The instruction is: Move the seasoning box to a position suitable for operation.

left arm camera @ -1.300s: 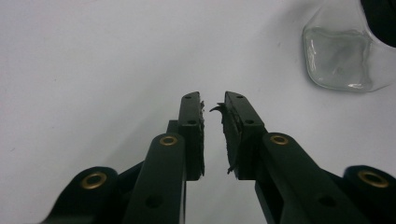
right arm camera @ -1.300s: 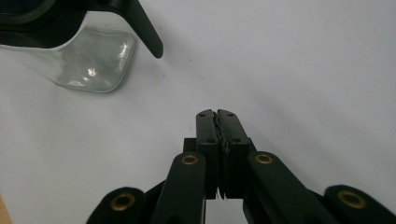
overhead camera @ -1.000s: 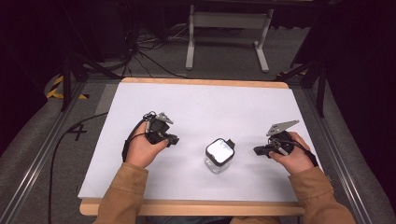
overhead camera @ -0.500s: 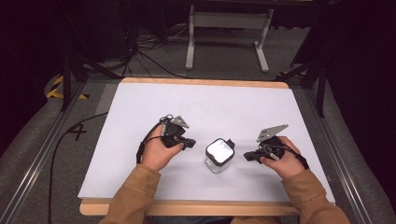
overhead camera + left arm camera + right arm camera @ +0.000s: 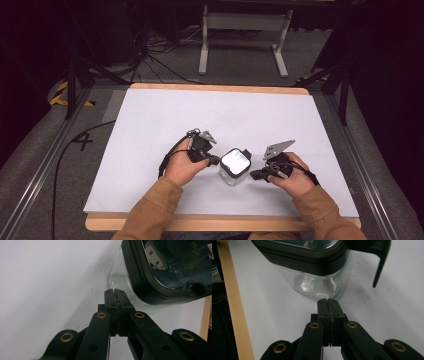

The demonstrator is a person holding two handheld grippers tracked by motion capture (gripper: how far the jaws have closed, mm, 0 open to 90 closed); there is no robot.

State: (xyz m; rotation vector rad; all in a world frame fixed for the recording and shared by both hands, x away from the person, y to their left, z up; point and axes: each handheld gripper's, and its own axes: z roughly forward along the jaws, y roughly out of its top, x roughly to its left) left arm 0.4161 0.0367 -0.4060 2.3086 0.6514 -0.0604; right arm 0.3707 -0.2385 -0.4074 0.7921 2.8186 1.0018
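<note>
High view | clear, seemingly glass jar (image 5: pixel 234 170) | square dark-rimmed lid (image 5: pixel 236 160)

A white-topped table (image 5: pixel 150 125) with a wooden edge carries one clear, dark-lidded container (image 5: pixel 235 165).

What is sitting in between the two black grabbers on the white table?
In the high view, a clear square glass jar with a dark-rimmed lid stands between the left gripper and right gripper, on the white table.
</note>
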